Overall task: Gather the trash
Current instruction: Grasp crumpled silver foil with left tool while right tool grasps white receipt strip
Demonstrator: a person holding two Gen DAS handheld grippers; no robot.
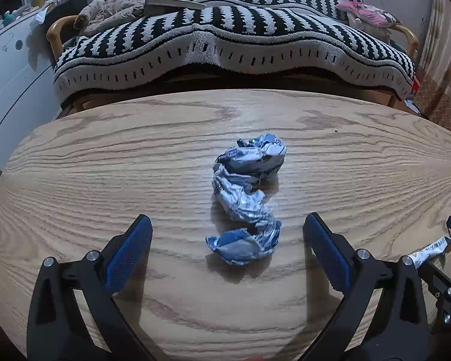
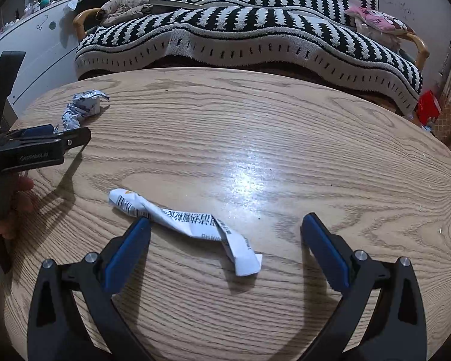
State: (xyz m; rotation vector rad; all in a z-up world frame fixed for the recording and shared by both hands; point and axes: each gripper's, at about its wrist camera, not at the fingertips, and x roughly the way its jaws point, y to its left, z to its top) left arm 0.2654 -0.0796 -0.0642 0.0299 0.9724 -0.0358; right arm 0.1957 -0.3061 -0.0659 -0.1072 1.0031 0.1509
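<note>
Left wrist: left gripper [image 1: 227, 225] spread wide, grasping nothing, flanking near end of crumpled blue-and-silver foil wrapper [image 1: 247, 198] lying mid light oak-grain wooden table [image 1: 75, 165].

Right wrist: right gripper [image 2: 225, 225] likewise released, straddling twisted white printed paper wrapper [image 2: 189, 225] on table, left blue pad [image 2: 126, 255] just beside it.

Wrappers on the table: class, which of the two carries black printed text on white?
The twisted white wrapper, lying between the right gripper's open fingers. The other, the crumpled blue-and-silver wrapper, is shiny foil and lies before the left gripper.
</note>
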